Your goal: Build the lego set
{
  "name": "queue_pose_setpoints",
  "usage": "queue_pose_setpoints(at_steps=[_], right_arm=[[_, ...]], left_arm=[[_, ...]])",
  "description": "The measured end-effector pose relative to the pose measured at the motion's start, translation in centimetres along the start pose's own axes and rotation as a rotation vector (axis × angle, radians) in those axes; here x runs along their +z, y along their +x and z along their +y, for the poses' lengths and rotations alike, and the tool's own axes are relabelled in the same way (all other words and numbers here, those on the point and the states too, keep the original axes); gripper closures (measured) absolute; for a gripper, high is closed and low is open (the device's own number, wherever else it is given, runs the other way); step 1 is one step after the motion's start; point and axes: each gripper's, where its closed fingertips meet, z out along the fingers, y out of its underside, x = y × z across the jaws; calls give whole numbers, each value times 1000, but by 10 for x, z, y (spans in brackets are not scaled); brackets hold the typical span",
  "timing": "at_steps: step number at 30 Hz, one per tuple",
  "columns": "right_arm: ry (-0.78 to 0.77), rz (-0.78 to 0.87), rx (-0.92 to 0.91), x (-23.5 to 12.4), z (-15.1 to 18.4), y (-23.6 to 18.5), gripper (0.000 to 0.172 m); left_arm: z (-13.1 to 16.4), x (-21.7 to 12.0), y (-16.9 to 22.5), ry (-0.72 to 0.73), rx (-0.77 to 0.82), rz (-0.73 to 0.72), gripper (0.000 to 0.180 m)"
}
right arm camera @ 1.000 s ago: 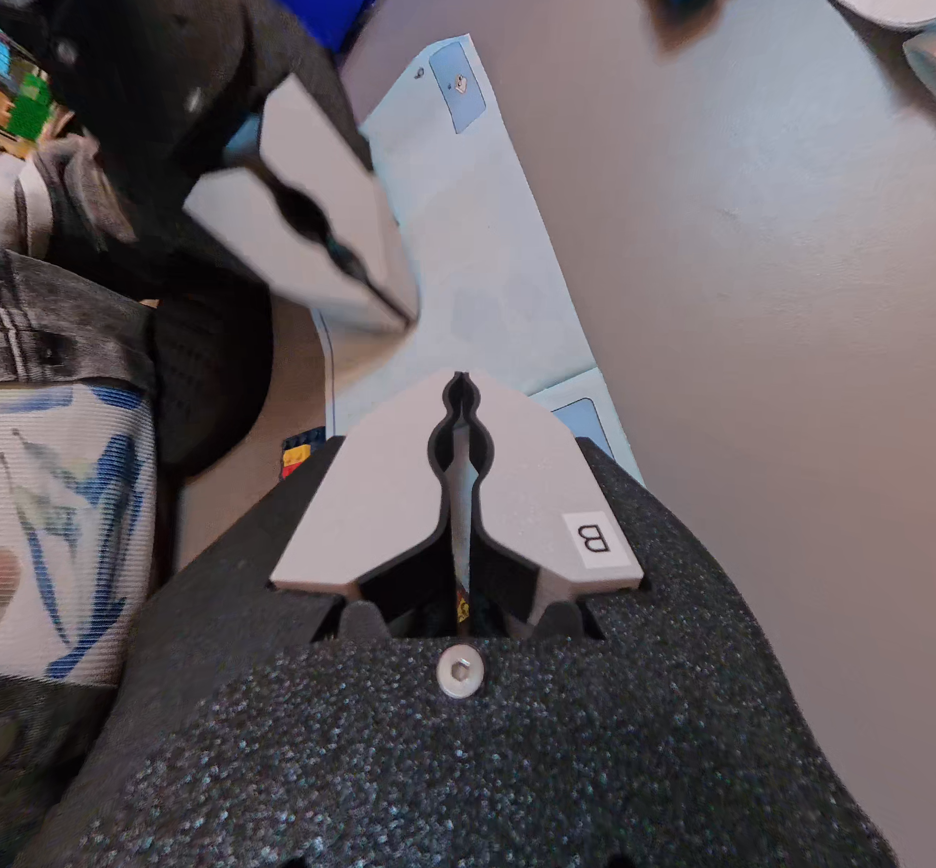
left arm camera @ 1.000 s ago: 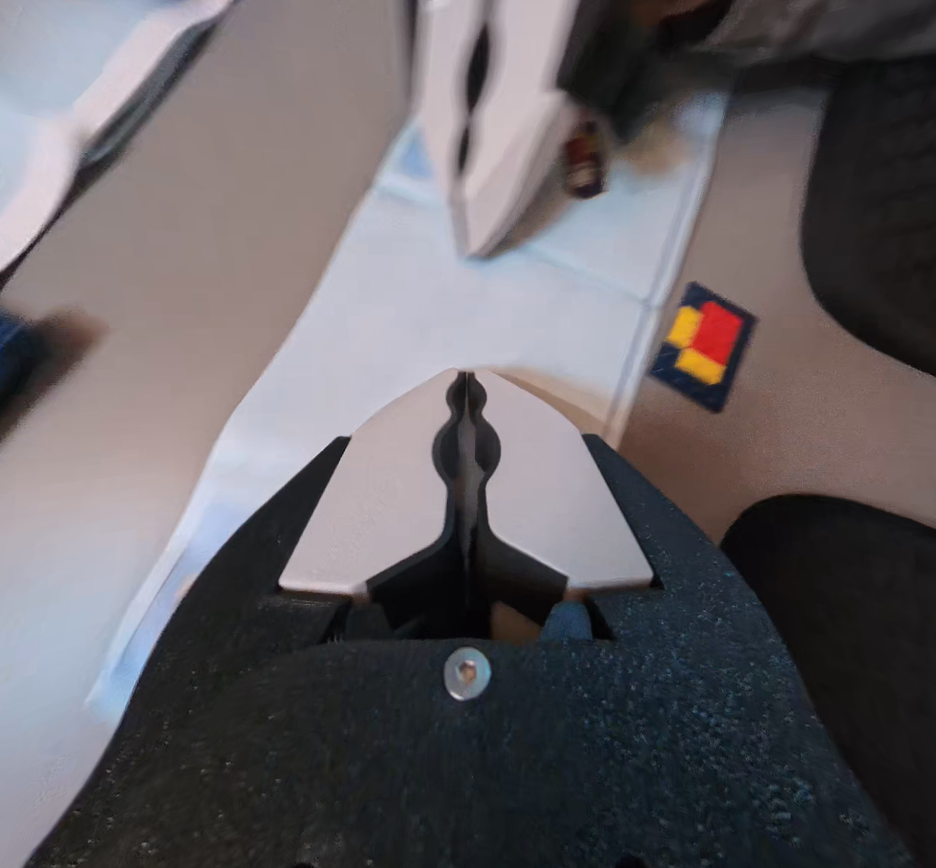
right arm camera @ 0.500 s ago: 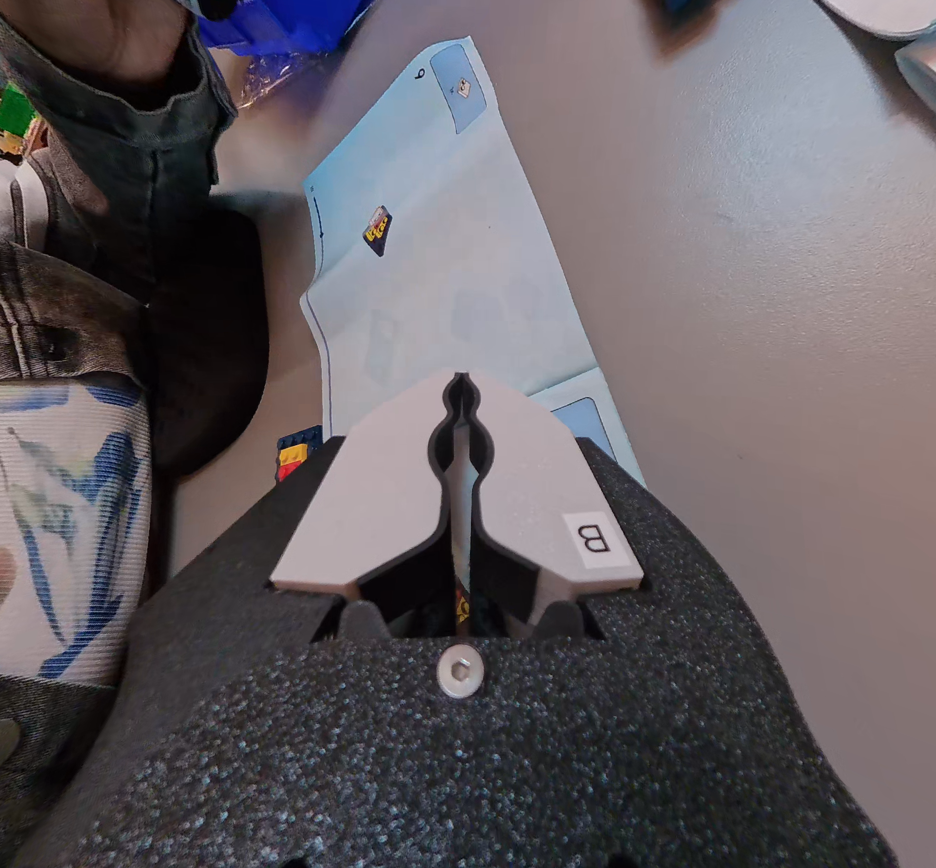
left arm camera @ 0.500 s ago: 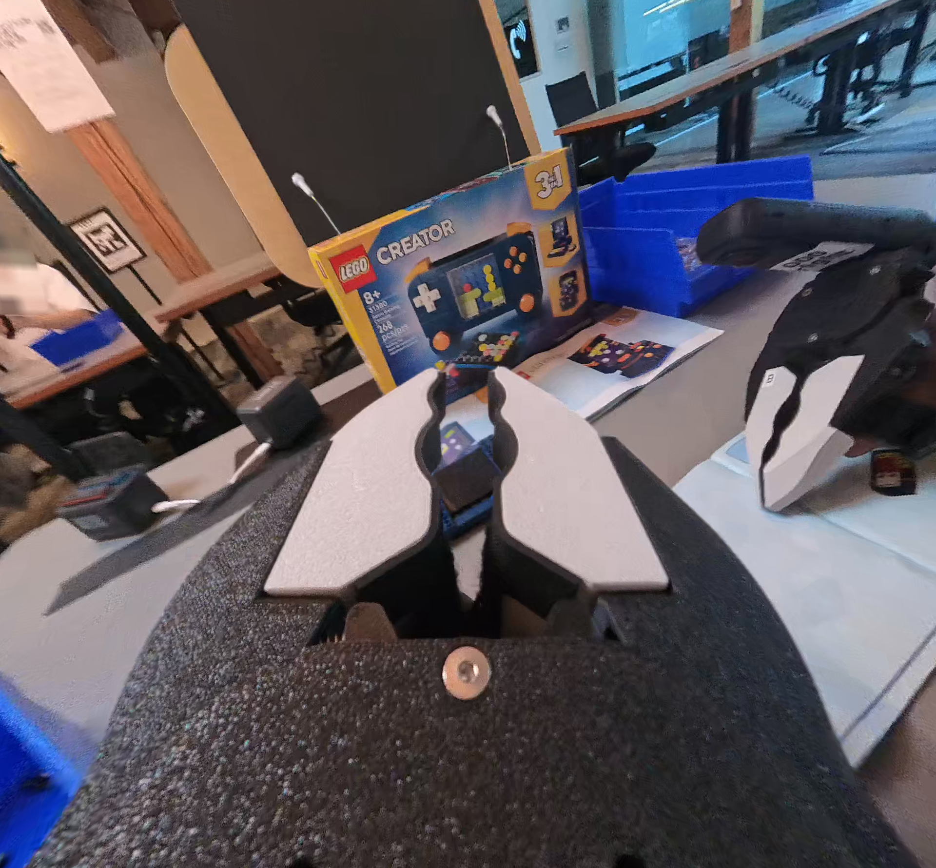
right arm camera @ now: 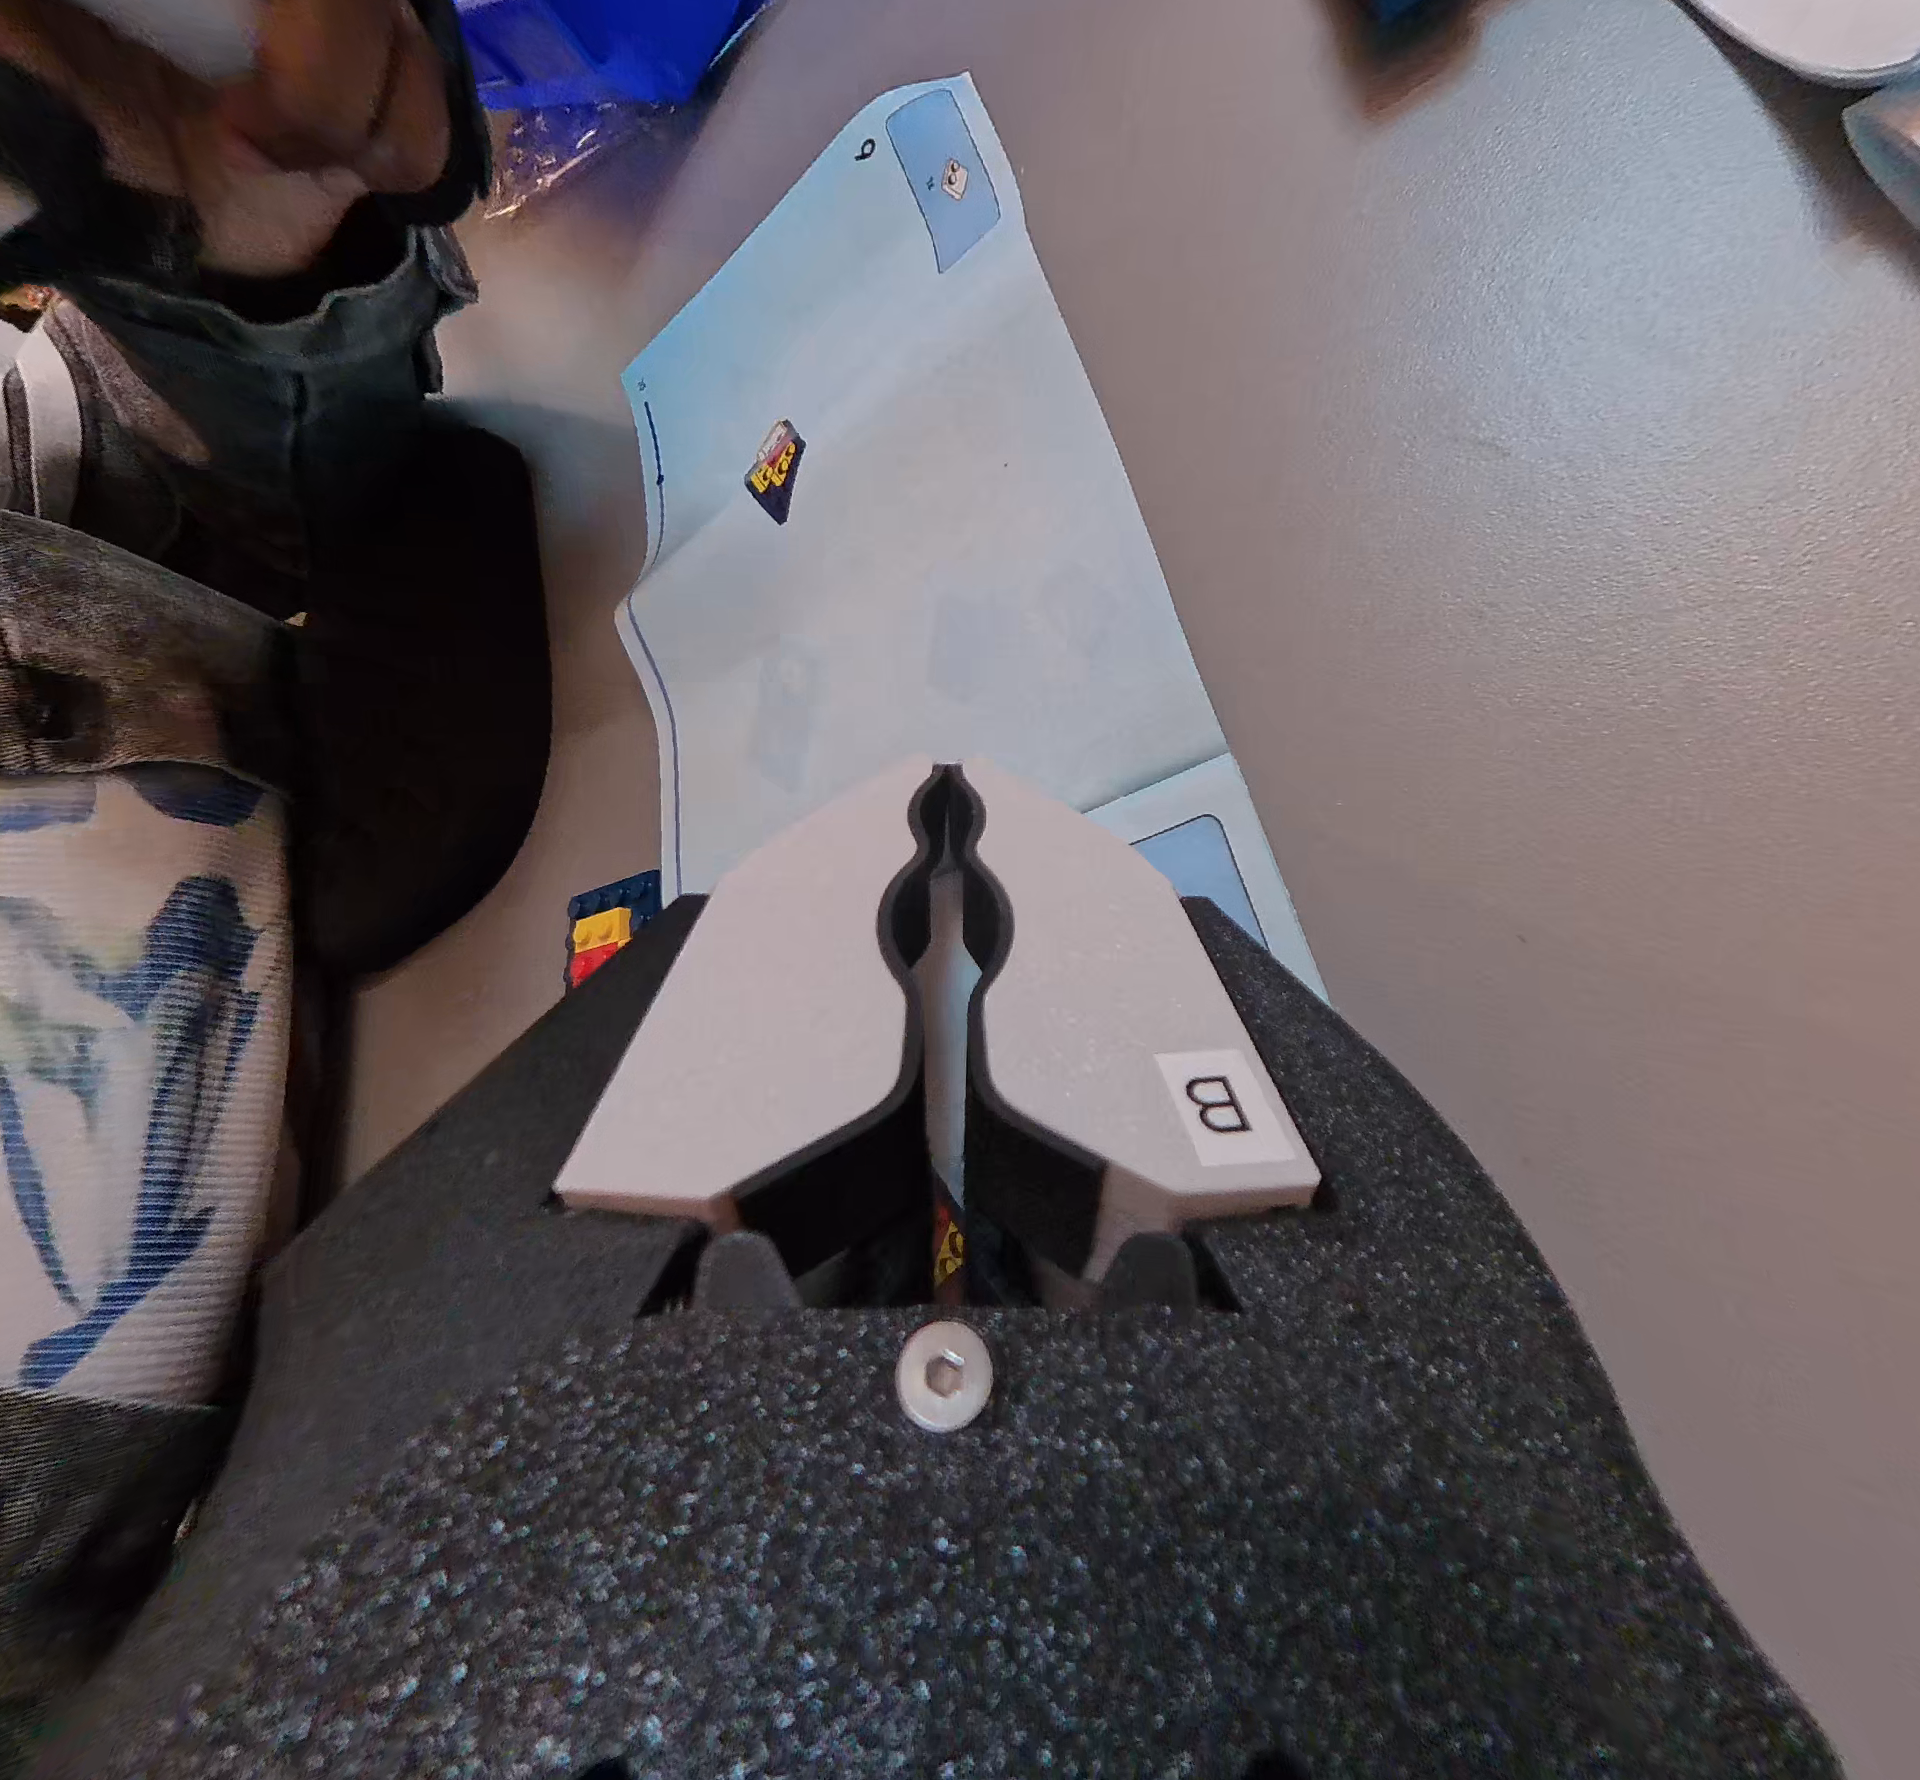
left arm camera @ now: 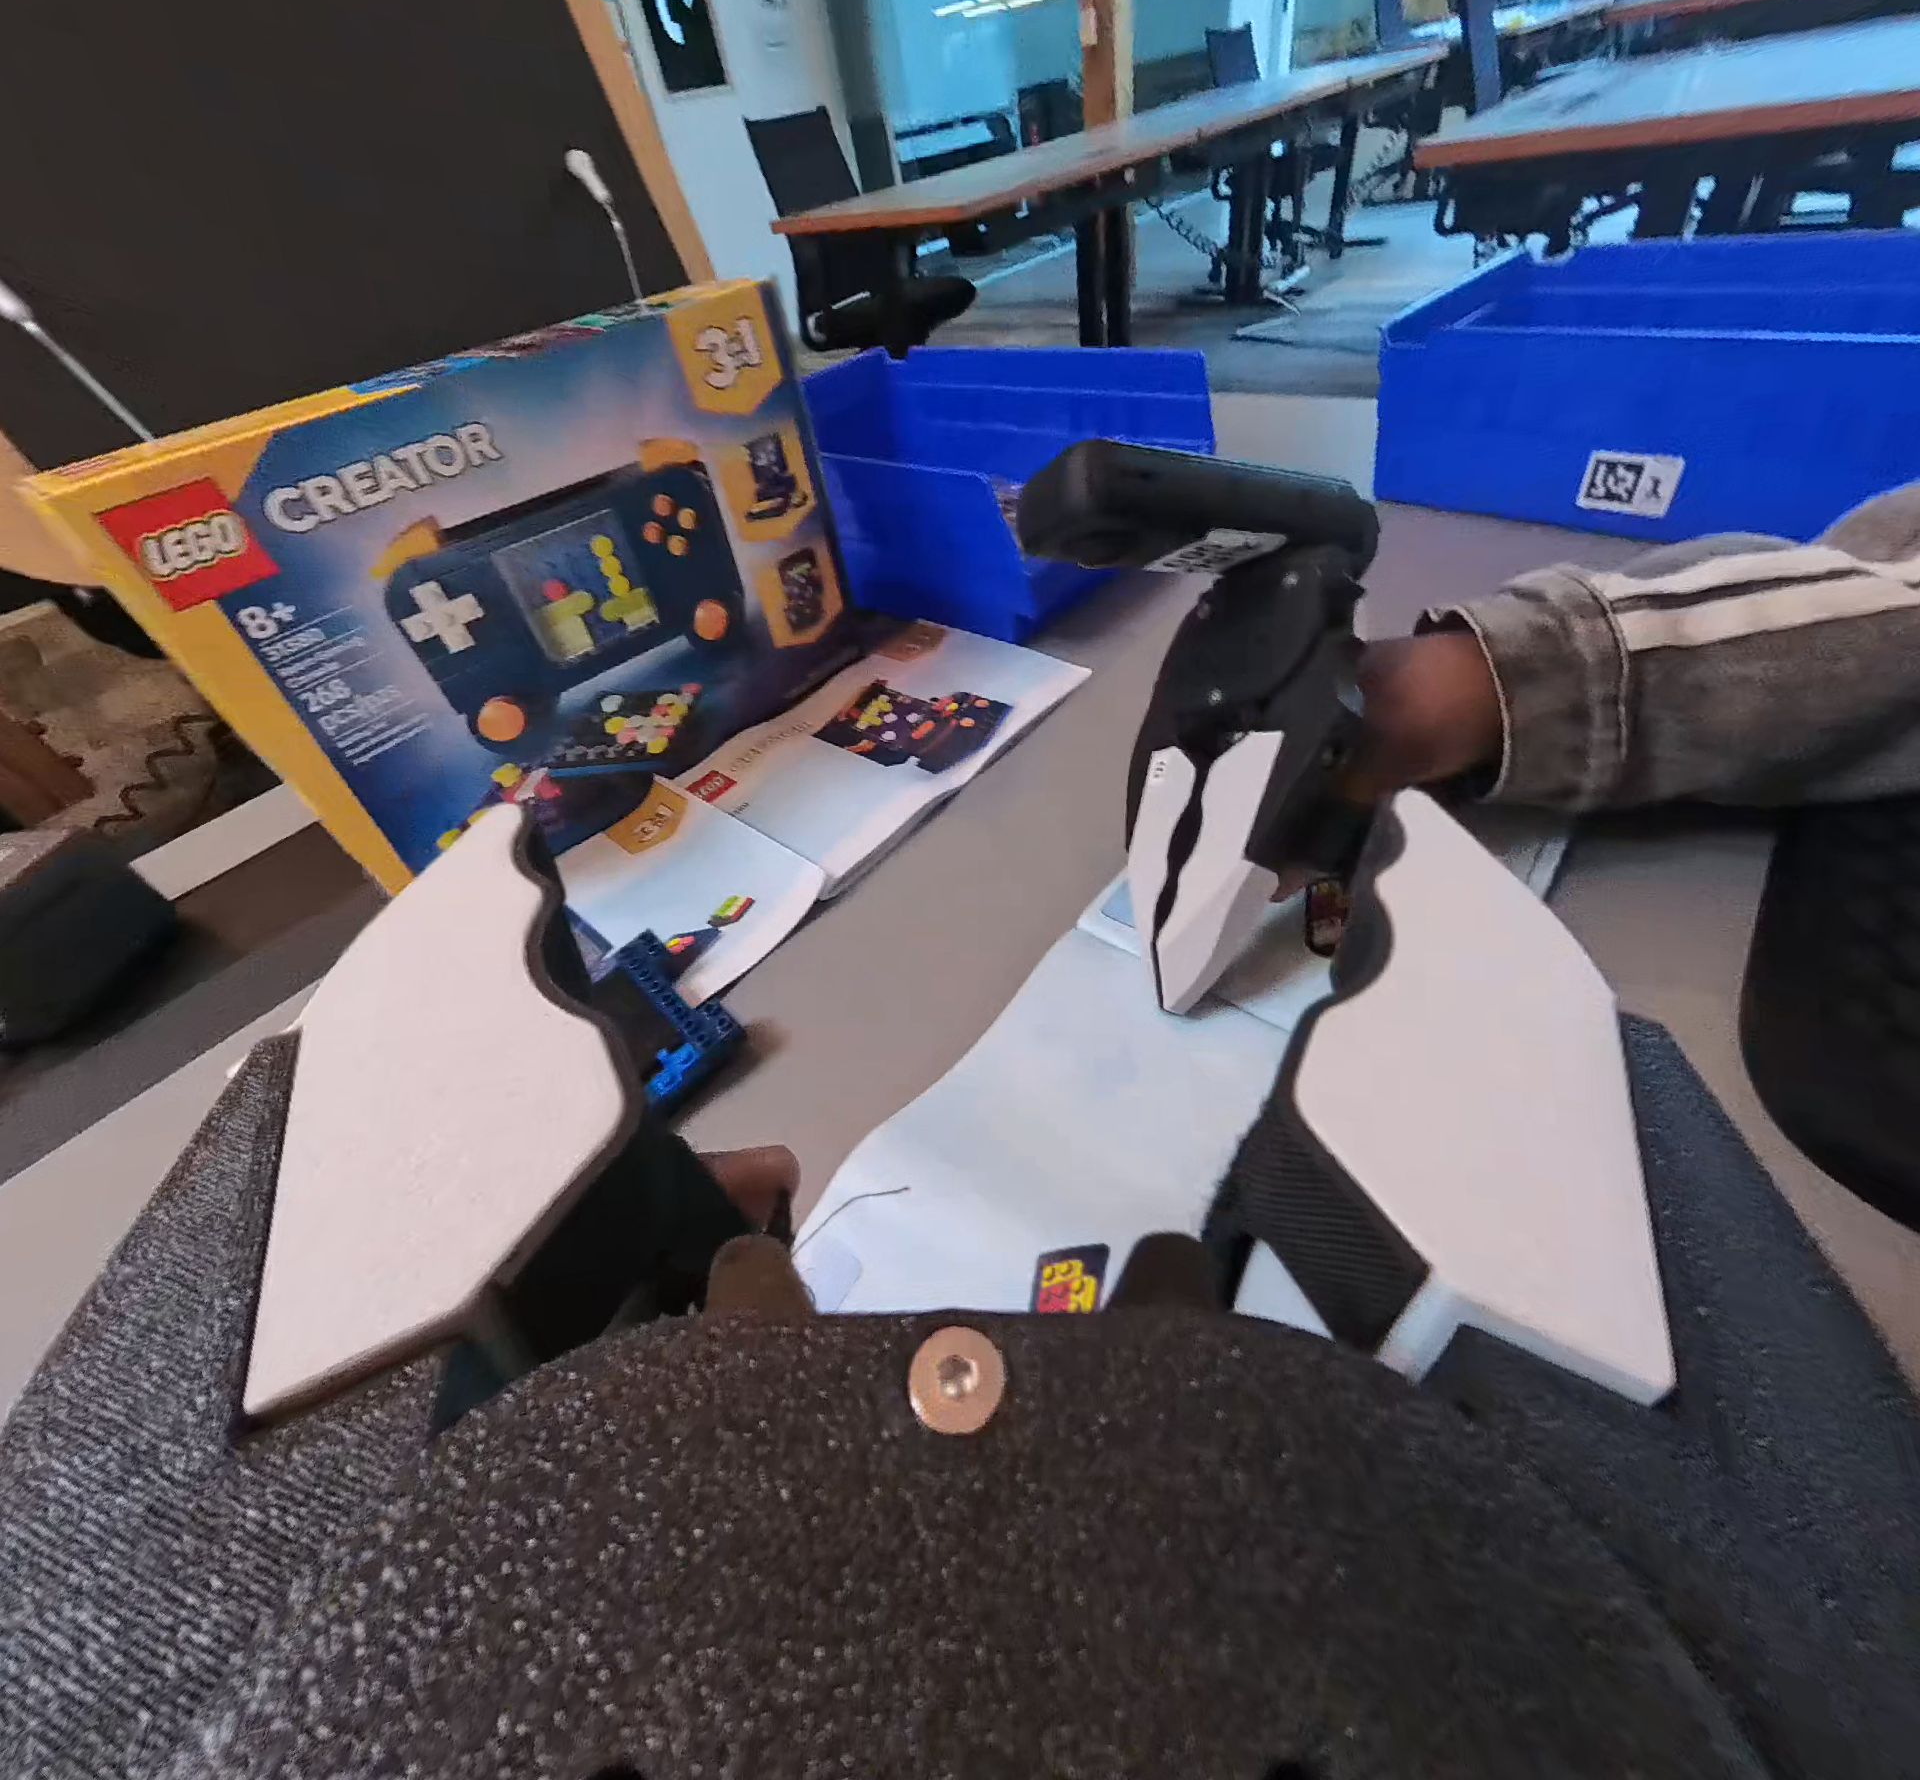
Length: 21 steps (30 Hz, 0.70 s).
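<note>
Spreading wide, your left gripper [left arm camera: 940, 909] holds nothing; its fingers [left arm camera: 436, 1086] hang above the pale instruction sheet [left arm camera: 1049, 1107] on the grey table [left arm camera: 935, 982]. Just beyond, your right gripper [left arm camera: 1179, 998] has its fingers pressed together, tip down on that sheet, gripping nothing visible. A small dark-blue brick assembly [left arm camera: 665, 1013] sits to the left, near the open booklet [left arm camera: 831, 795]. Farther back stand the toy box [left arm camera: 436, 587] and blue bins [left arm camera: 997, 473].

printed toy box [left arm camera: 447, 587] far left | printed booklet [left arm camera: 831, 774] before it | coded tag [left arm camera: 1626, 483] on far-right blue bin [left arm camera: 1558, 400] | lettered sticker [right arm camera: 1224, 1107] on right gripper [right arm camera: 948, 772] | numbered sheet [right arm camera: 914, 535]
</note>
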Motion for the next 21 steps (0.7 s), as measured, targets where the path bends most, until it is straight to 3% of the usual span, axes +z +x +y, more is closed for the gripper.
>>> queue_pose_setpoints(at_steps=[3, 7, 10, 13, 15, 18, 21], right_arm=[[-8, -19, -11, 0, 1, -3, 171], [-11, -81, -12, -1, 1, -10, 162], [36, -147, -74, -9, -8, -27, 148], [190, -175, -145, -31, -36, -49, 136], [284, -159, -193, -50, -53, -59, 129], [369, -64, -270, -73, -64, -63, 121], [396, 28, -303, -85, -62, -59, 117]], left_arm=[[-6, -3, 7, -17, 31, 22, 43], [-45, -49, -27, 9, 87, -79, 71], [-56, -110, -82, -152, 103, -166, 94], [-49, -179, -160, -365, 54, -352, 91], [-46, -218, -201, -381, -49, -485, 90], [-48, -244, -202, -278, -133, -485, 93], [-41, -256, -187, -241, -103, -491, 93]])
